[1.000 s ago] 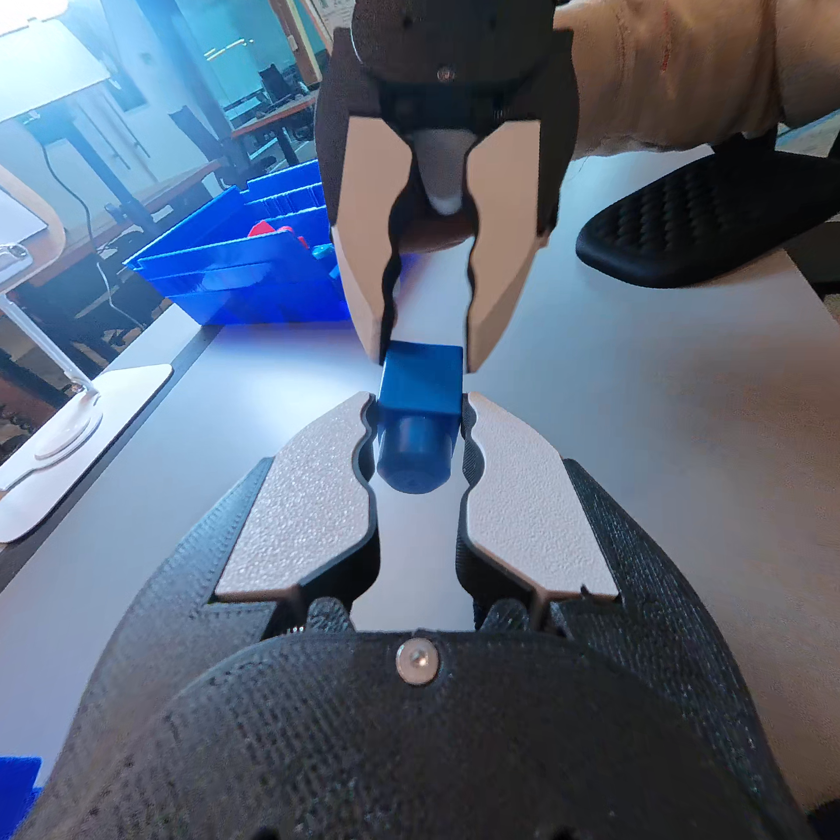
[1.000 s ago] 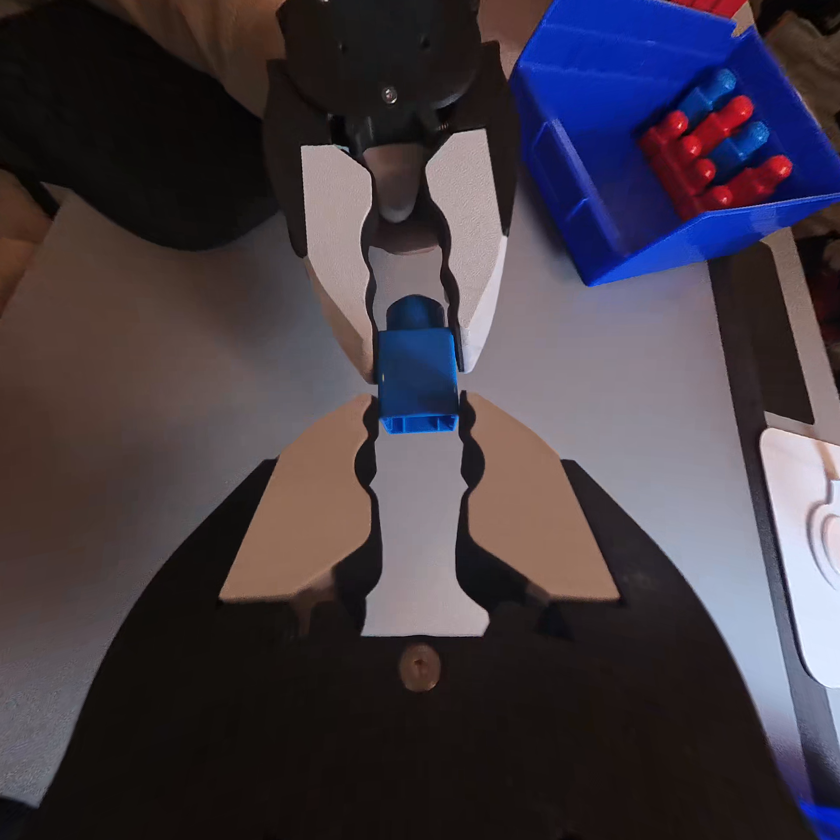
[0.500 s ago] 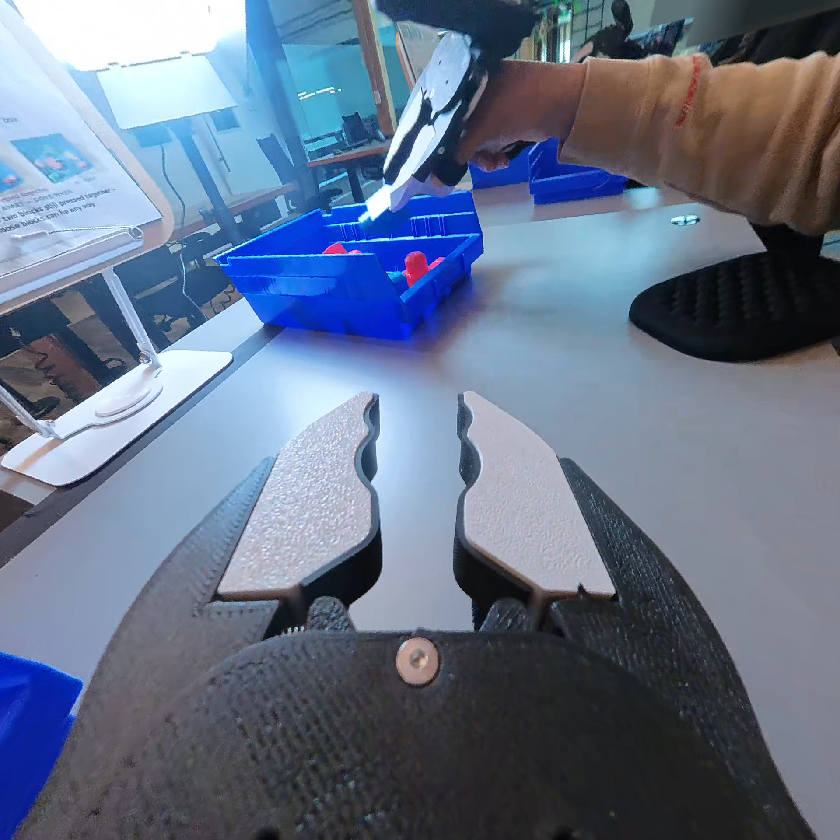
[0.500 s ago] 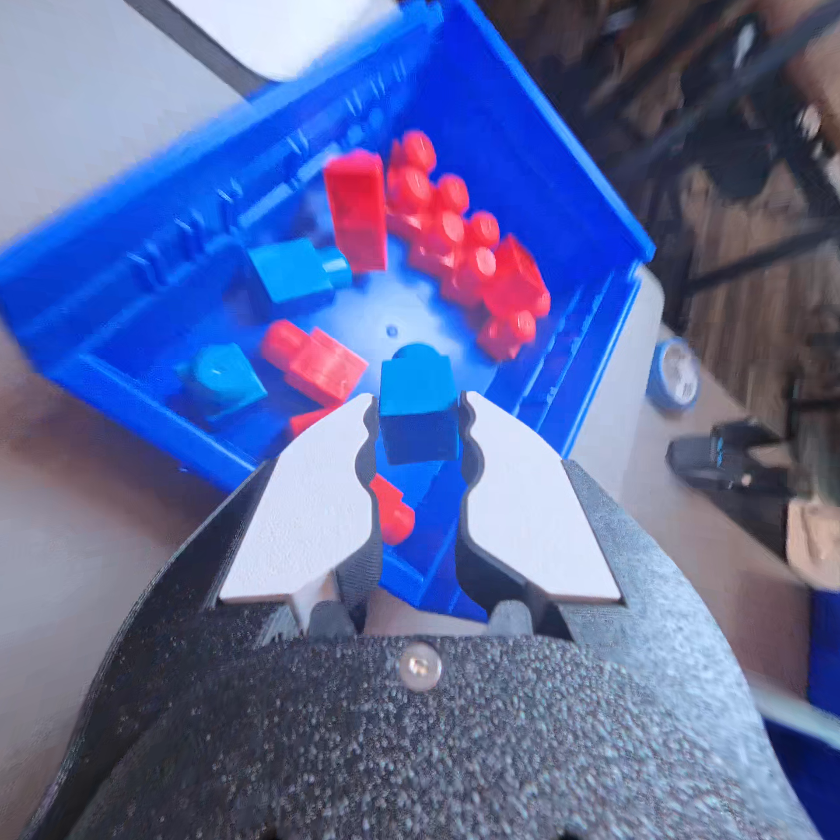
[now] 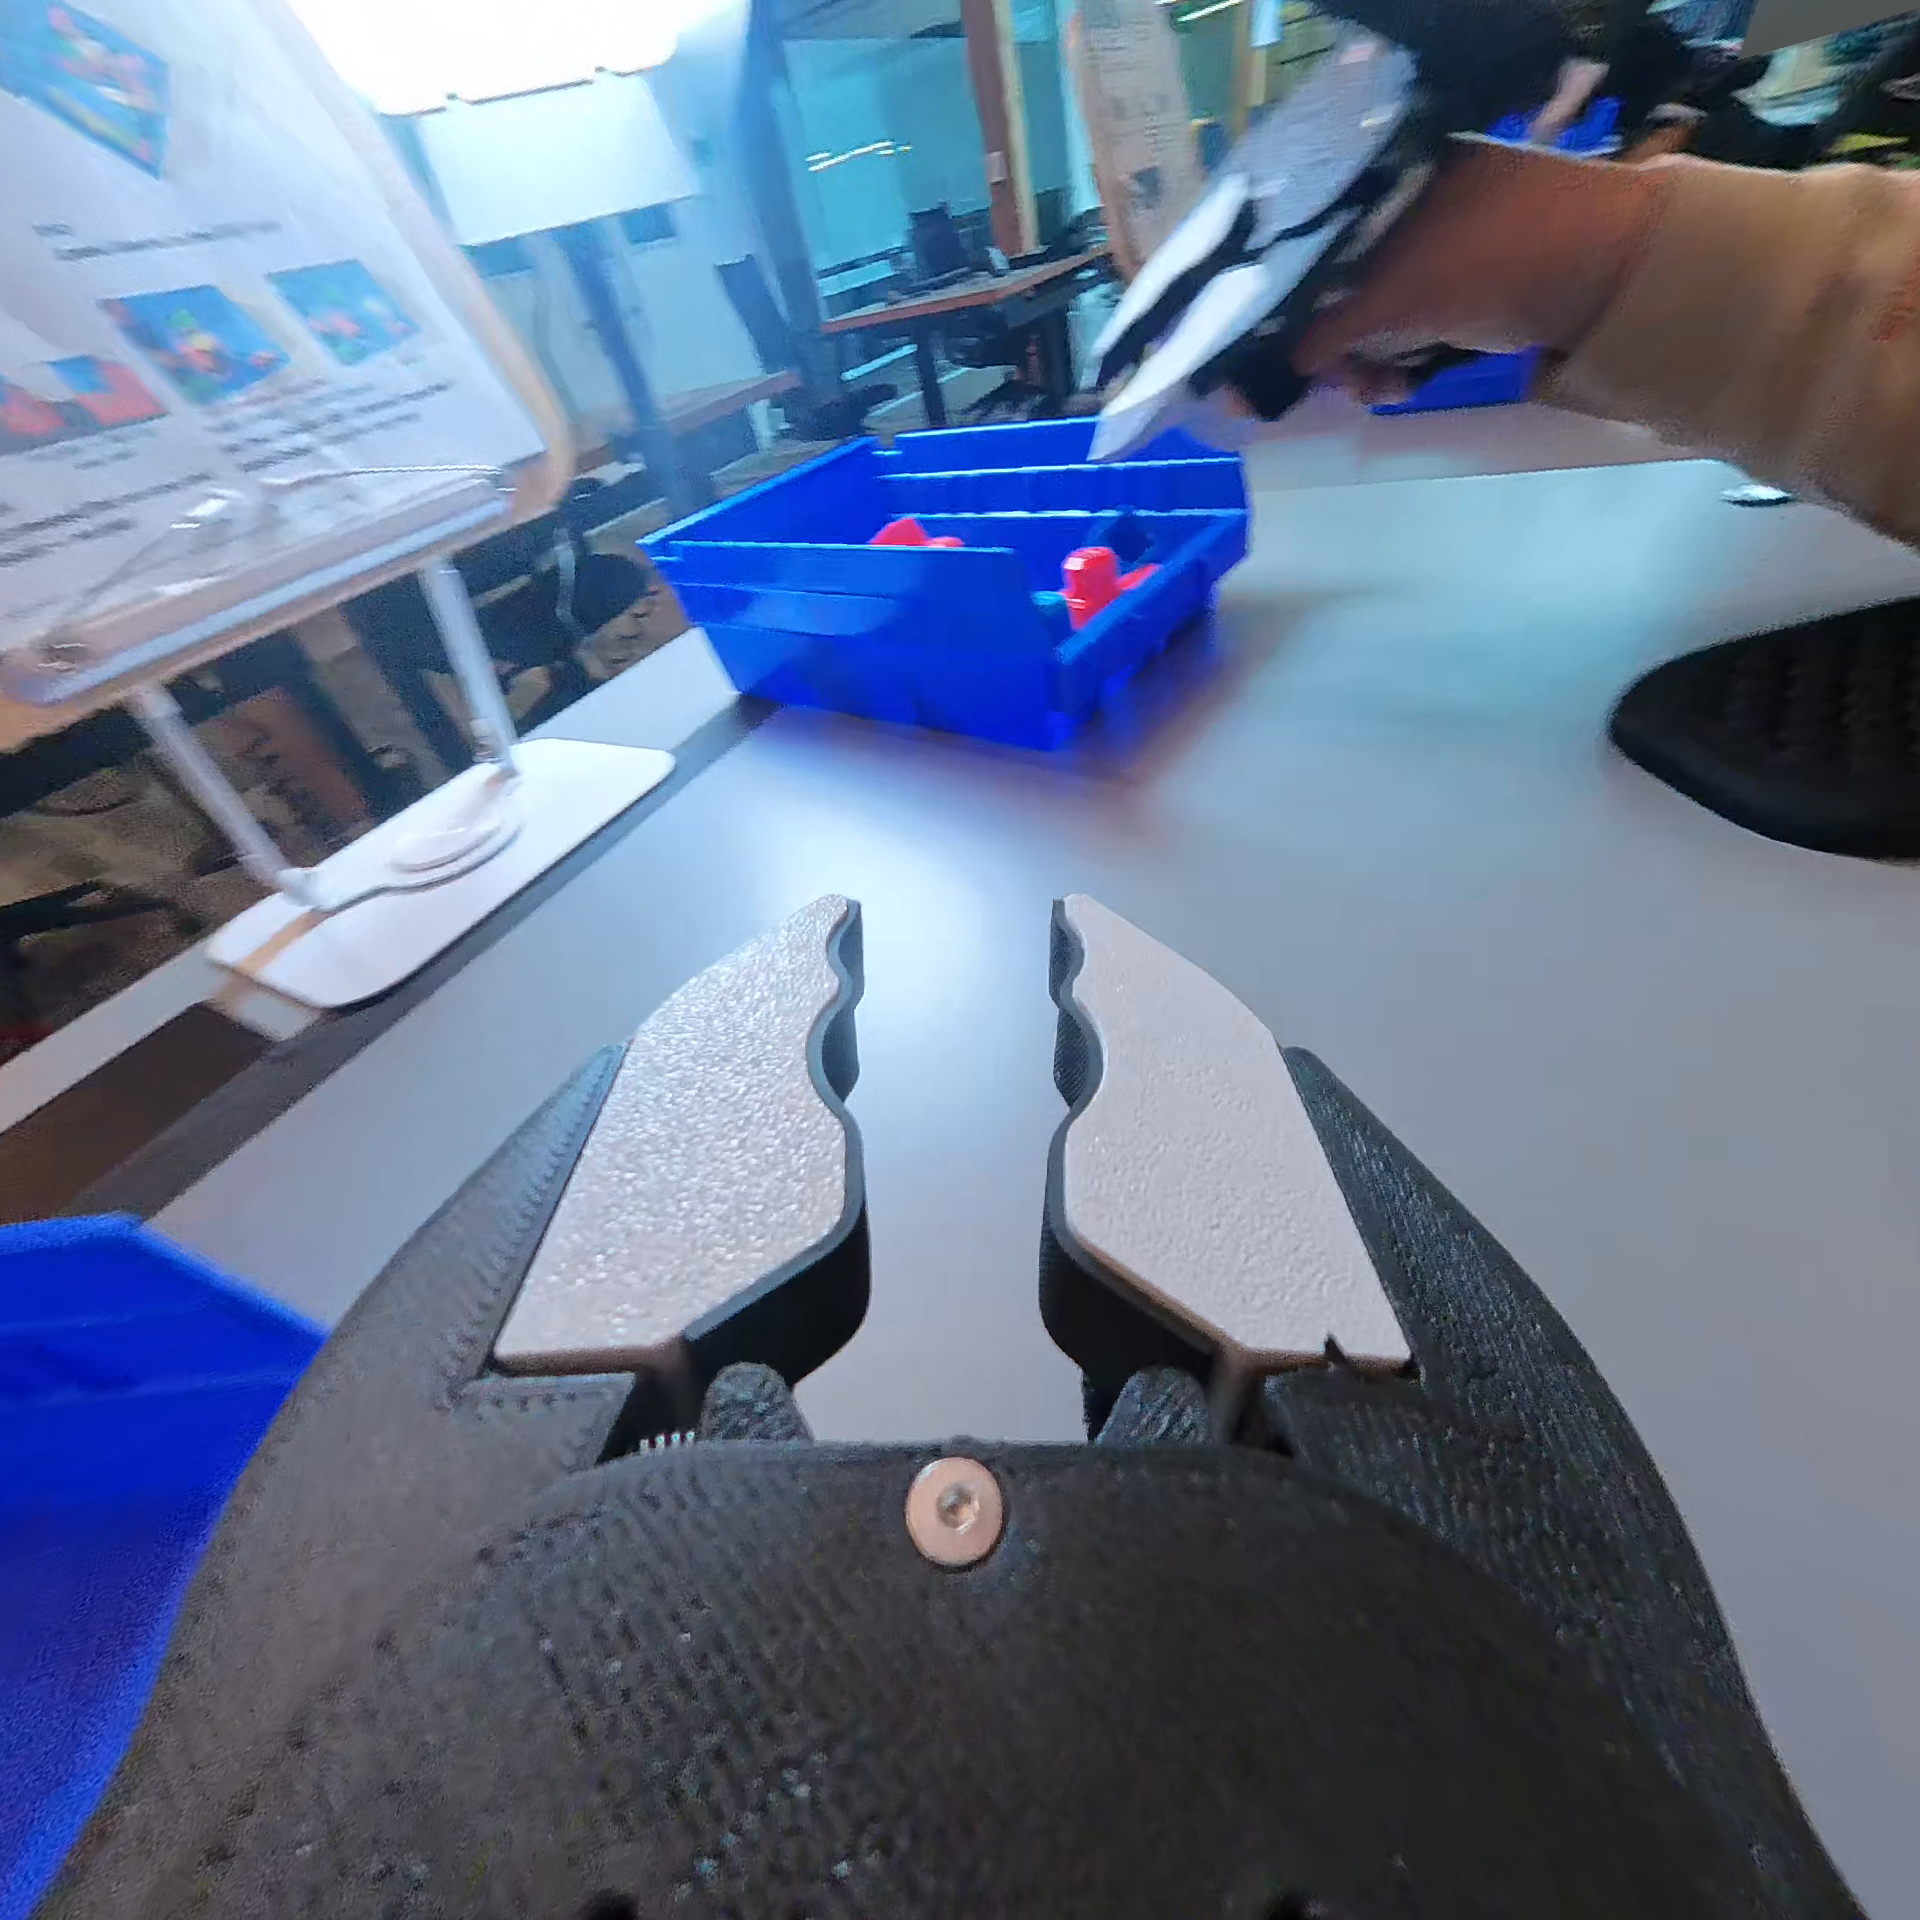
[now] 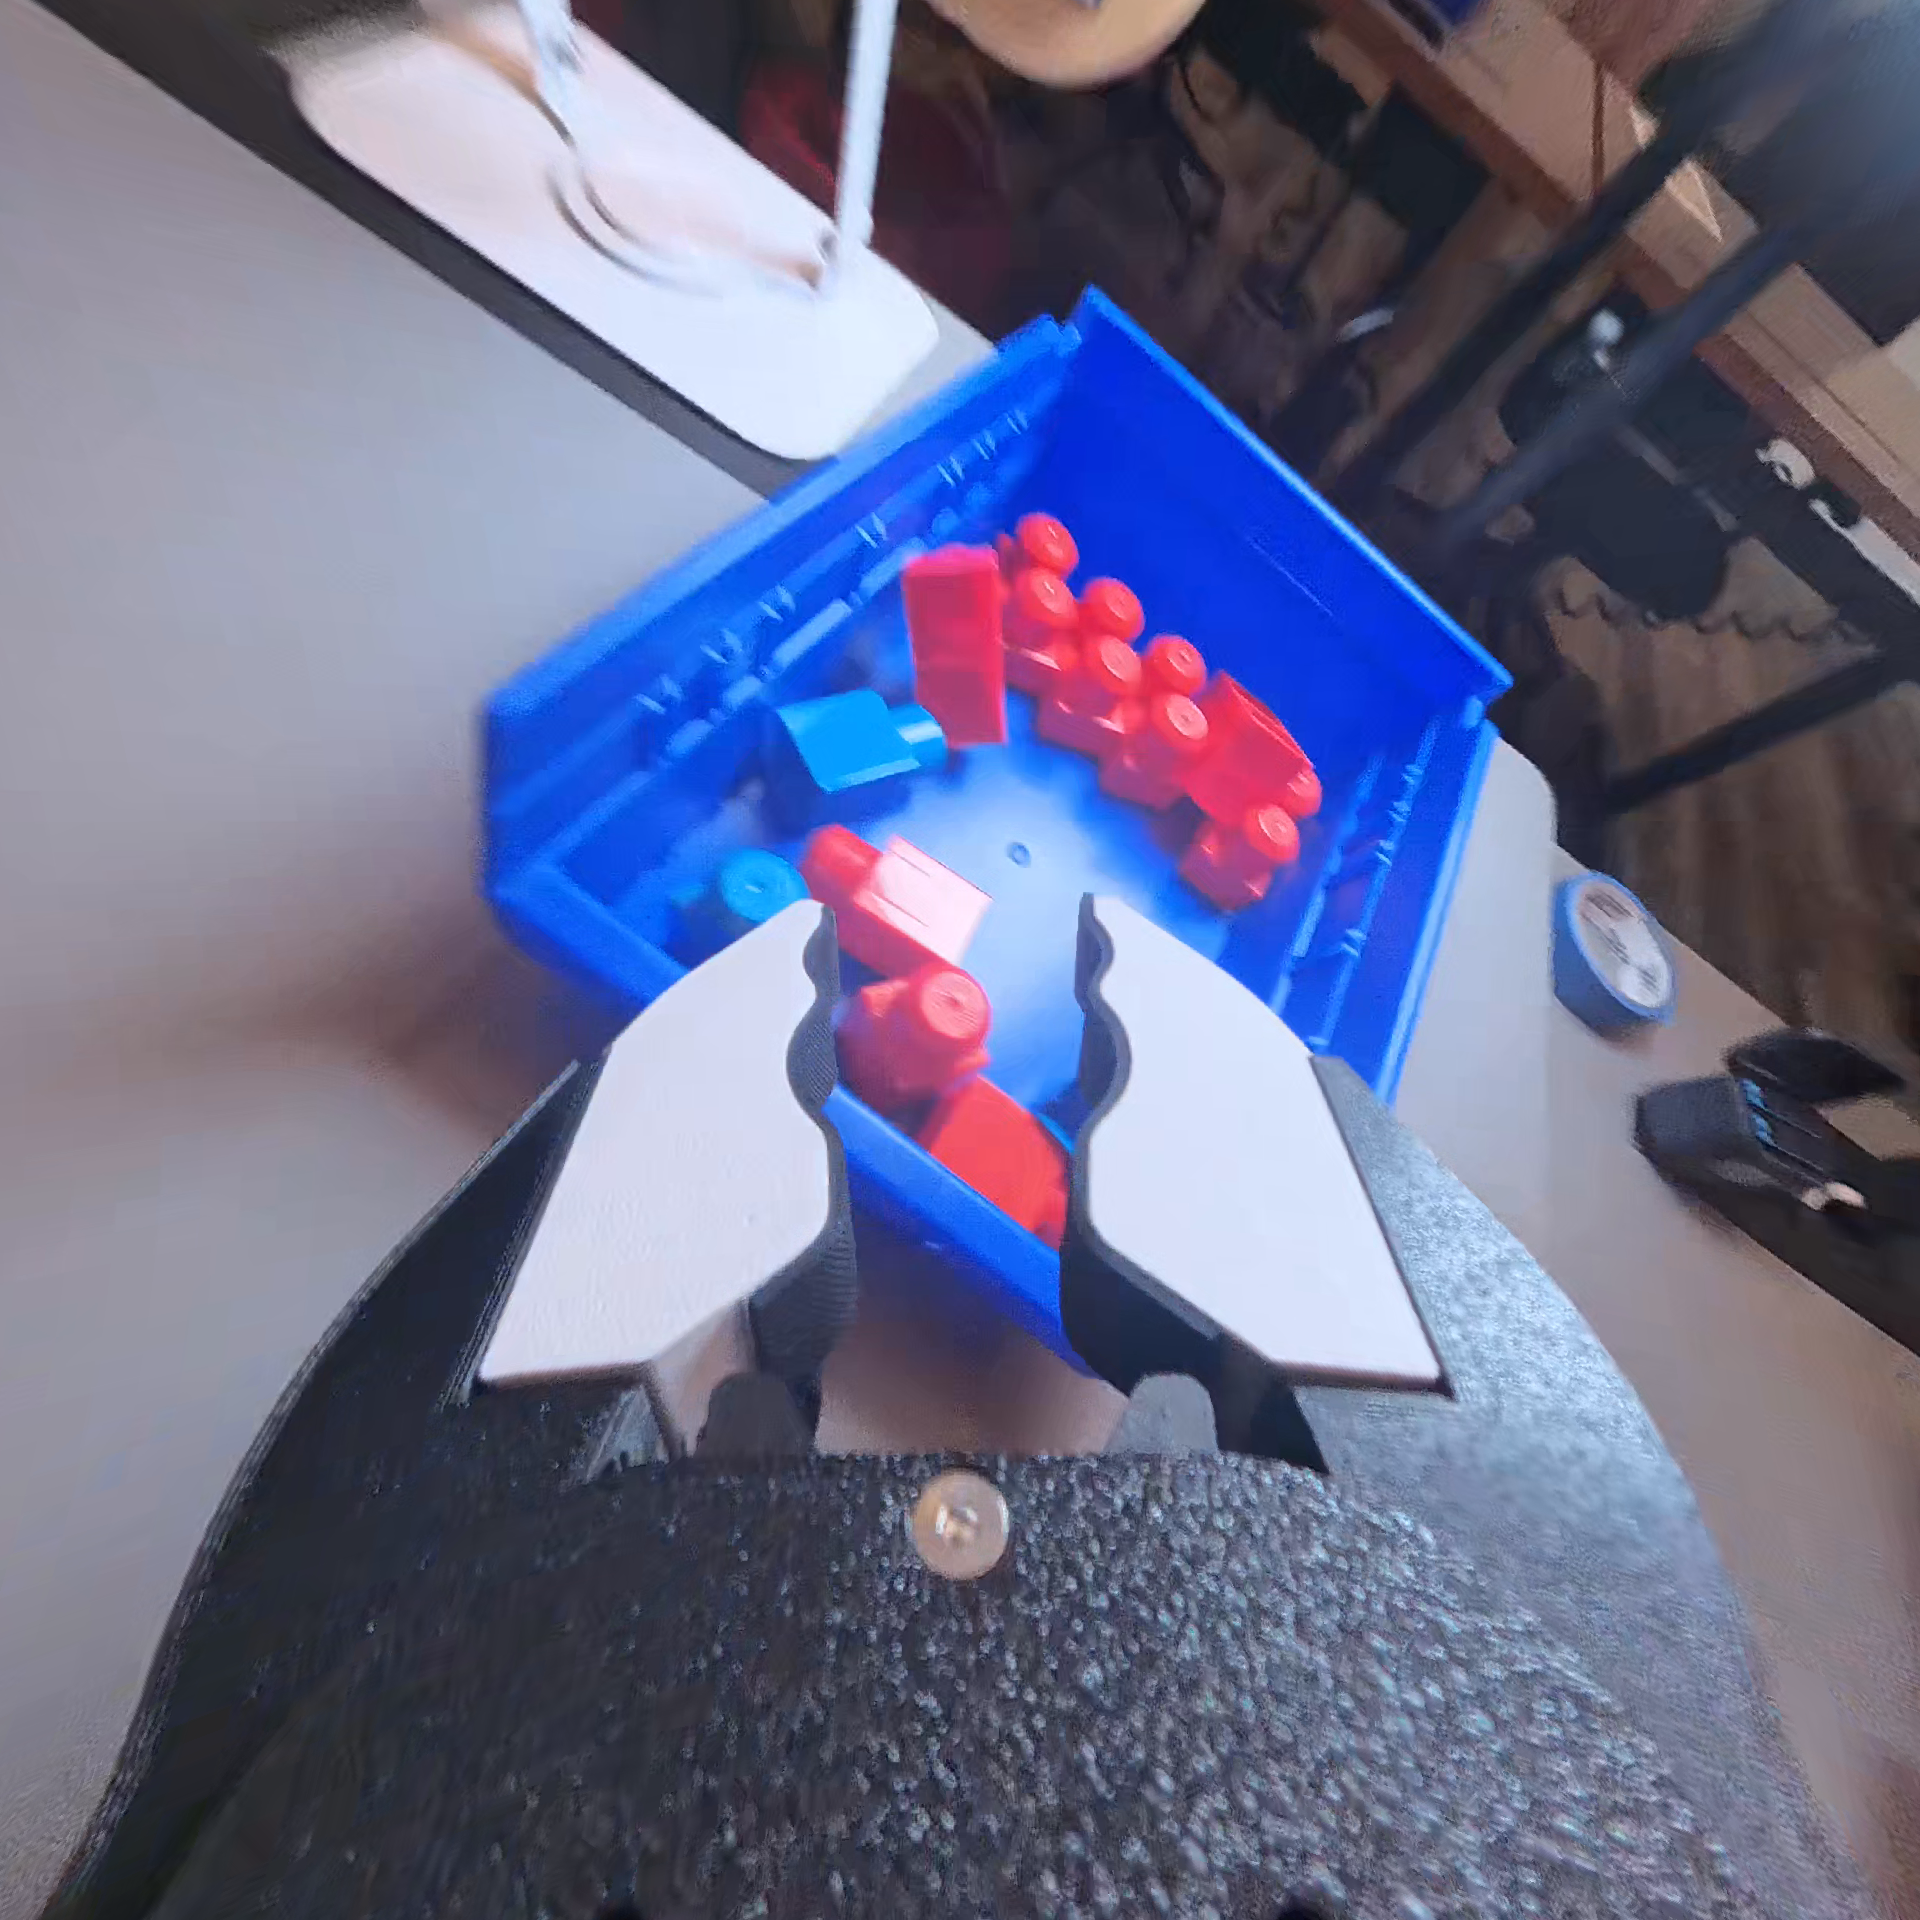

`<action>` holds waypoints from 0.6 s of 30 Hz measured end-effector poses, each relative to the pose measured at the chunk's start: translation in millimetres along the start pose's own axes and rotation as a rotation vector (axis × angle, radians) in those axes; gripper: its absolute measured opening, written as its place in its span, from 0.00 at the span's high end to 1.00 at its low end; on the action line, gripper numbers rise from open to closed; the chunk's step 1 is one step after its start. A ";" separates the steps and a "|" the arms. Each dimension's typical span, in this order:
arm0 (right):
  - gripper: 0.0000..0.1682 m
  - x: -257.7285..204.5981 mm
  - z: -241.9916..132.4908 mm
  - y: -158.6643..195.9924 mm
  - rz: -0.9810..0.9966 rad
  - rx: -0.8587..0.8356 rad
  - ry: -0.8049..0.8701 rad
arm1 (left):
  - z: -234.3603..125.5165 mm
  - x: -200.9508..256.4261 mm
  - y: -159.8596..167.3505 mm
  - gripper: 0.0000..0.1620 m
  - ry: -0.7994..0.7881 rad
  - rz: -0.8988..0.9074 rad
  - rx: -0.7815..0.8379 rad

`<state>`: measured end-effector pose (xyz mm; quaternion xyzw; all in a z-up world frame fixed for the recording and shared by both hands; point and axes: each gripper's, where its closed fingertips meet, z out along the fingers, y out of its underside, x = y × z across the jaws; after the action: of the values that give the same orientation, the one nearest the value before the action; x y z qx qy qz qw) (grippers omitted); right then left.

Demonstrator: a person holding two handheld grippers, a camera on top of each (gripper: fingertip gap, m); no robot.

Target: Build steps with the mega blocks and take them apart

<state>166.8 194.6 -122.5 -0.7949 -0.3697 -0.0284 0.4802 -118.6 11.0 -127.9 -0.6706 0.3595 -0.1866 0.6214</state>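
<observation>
the big grey table (image 5: pixel 1351 935) fills most of both views. on its far left edge sits a blue bin (image 5: pixel 935 665), and the mega blocks are inside it. from above, in the right wrist view, the bin (image 6: pixel 1195 499) holds a bunch of red blocks (image 6: pixel 1132 686) stuck together along the far side, one long red block (image 6: pixel 954 644) leaning next to them, more red blocks (image 6: pixel 904 914) near the front wall, and two blue blocks, one lying on its side (image 6: pixel 847 740) and one by the front left corner (image 6: pixel 758 888).

left of the bin is a white stand (image 5: pixel 447 831) with a flat base. it holds up a sheet (image 5: pixel 208 343) with small pictures and lines of print; the print is too blurry to read. a second blue bin (image 5: pixel 94 1455) pokes in at the near left corner of the left wrist view. a black mesh pad (image 5: pixel 1787 727) lies at the right side of the table.

the left gripper (image 5: pixel 956 935) is low over the bare table, its jaws spread apart with nothing between them.

the right gripper (image 6: pixel 951 925) is up over the front of the bin, jaws spread wide and holding nothing. a person's hand (image 5: pixel 1507 270) holds it in the left wrist view.

a small roll of blue tape (image 6: pixel 1610 951) lies on the table just right of the bin. its label is too blurry to read.
</observation>
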 end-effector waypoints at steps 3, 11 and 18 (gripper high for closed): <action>0.74 -37.2 -27.8 -30.1 0.071 0.167 -0.150 | -20.8 -55.0 -8.8 0.77 -0.135 -0.026 -0.065; 0.75 -131.9 -48.6 -53.0 0.088 0.367 -0.430 | -91.7 -269.8 33.5 0.72 -0.570 -0.111 -0.539; 0.75 -167.9 -35.5 -39.7 0.067 0.341 -0.528 | -82.0 -365.0 117.2 0.68 -0.674 -0.385 -0.818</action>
<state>31.6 83.1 -141.1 -0.6946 -0.4546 0.2572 0.4946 -450.3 217.9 -156.6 -0.9329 0.0551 0.0826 0.3461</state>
